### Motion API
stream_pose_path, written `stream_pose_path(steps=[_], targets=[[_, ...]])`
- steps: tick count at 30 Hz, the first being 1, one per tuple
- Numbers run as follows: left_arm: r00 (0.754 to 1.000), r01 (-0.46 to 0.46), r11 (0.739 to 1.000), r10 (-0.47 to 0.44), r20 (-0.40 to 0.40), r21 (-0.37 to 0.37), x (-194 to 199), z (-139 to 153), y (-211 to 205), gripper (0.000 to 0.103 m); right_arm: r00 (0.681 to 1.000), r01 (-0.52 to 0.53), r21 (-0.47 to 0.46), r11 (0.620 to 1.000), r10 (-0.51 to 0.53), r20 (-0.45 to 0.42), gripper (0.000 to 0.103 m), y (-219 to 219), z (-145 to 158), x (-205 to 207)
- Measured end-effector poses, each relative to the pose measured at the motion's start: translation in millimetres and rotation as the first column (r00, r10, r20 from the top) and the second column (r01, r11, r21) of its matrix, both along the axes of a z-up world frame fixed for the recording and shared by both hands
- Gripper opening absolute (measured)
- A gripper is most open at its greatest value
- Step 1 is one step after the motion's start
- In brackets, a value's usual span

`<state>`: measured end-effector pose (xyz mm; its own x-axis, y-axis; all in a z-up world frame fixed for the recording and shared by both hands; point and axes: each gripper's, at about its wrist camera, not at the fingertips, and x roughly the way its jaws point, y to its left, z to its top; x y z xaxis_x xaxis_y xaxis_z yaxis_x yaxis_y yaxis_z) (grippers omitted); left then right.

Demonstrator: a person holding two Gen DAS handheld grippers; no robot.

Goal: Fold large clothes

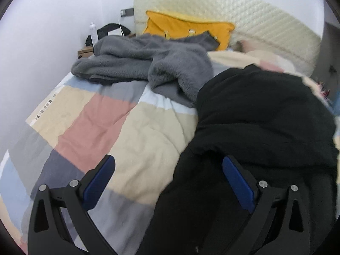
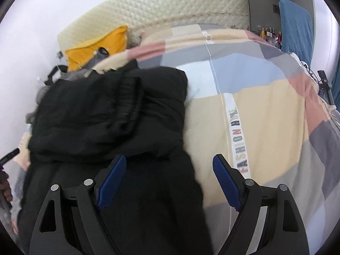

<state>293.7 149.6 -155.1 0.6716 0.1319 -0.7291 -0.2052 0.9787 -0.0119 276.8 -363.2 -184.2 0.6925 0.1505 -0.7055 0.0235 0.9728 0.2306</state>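
A large black garment point(image 1: 261, 116) lies folded over itself on the patchwork bed cover point(image 1: 102, 123); it also shows in the right wrist view point(image 2: 110, 114). My left gripper point(image 1: 169, 163) is open and empty, straddling the garment's left edge near its lower part. My right gripper point(image 2: 170, 163) is open and empty, straddling the garment's right edge just below the folded-over layer. A grey fleece garment point(image 1: 148, 63) lies crumpled farther up the bed.
A yellow pillow point(image 1: 187, 28) leans on the cream quilted headboard point(image 1: 244, 17). A bedside box with a bottle point(image 1: 92, 31) and a black bag stands by the wall. A blue cloth point(image 2: 297, 25) and small bottles stand at the far right.
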Motion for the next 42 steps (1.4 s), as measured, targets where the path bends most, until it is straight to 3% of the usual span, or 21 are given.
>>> stream_pose_path(steps=[6, 10, 12, 15, 18, 21, 26, 30, 32, 36, 42], targets=[[0.998, 0.057, 0.996, -0.055, 0.022, -0.063, -54.8, 22.1, 1.1, 0.101, 0.999, -0.038, -0.027, 0.999, 0.038, -0.015, 0.081, 20.4, 31.8, -57.4], [0.991, 0.133, 0.981, -0.134, 0.002, -0.138, -87.6, 35.1, 8.2, 0.101, 0.997, -0.072, 0.029, 0.997, 0.073, -0.031, 0.081, 13.3, 40.9, -85.5], [0.985, 0.159, 0.963, -0.170, -0.034, -0.217, -97.4, 36.4, 17.1, 0.101, 0.994, -0.088, 0.082, 0.993, 0.092, -0.058, 0.081, 4.5, 40.1, -96.3], [0.968, 0.170, 0.914, -0.226, -0.114, -0.370, -108.7, 30.5, 33.4, 0.101, 0.983, -0.106, 0.176, 0.979, 0.129, -0.127, 0.081, -12.6, 31.2, -109.6], [0.933, 0.161, 0.857, -0.294, -0.207, -0.489, -119.3, 14.0, 42.7, 0.101, 0.964, -0.138, 0.168, 0.976, 0.172, -0.204, 0.081, -19.0, 15.3, -119.0], [0.907, 0.106, 0.820, -0.312, -0.284, -0.563, -127.5, -5.5, 52.4, 0.101, 0.933, -0.166, 0.180, 0.970, 0.213, -0.289, 0.076, -21.9, -7.3, -126.6], [0.871, 0.020, 0.777, -0.322, -0.371, -0.629, -136.1, -36.7, 63.0, 0.101, 0.872, -0.147, 0.319, 0.936, 0.275, -0.405, 0.059, -33.5, -51.9, -135.0], [0.866, -0.041, 0.764, -0.295, -0.405, -0.644, -134.4, -49.2, 67.1, 0.100, 0.843, -0.132, 0.292, 0.947, 0.262, -0.470, 0.059, -38.4, -76.0, -134.8], [0.860, -0.068, 0.770, -0.276, -0.429, -0.634, -133.5, -54.1, 67.5, 0.100, 0.827, -0.120, 0.333, 0.935, 0.280, -0.488, 0.059, -39.1, -87.2, -133.1], [0.839, -0.128, 0.779, -0.244, -0.485, -0.614, -131.5, -64.6, 68.0, 0.100, 0.802, -0.132, 0.428, 0.894, 0.351, -0.484, 0.060, -34.0, -97.3, -127.5], [0.791, -0.153, 0.813, -0.240, -0.563, -0.562, -124.4, -76.3, 60.2, 0.100, 0.803, -0.206, 0.539, 0.817, 0.456, -0.383, 0.061, -16.3, -72.9, -121.4]])
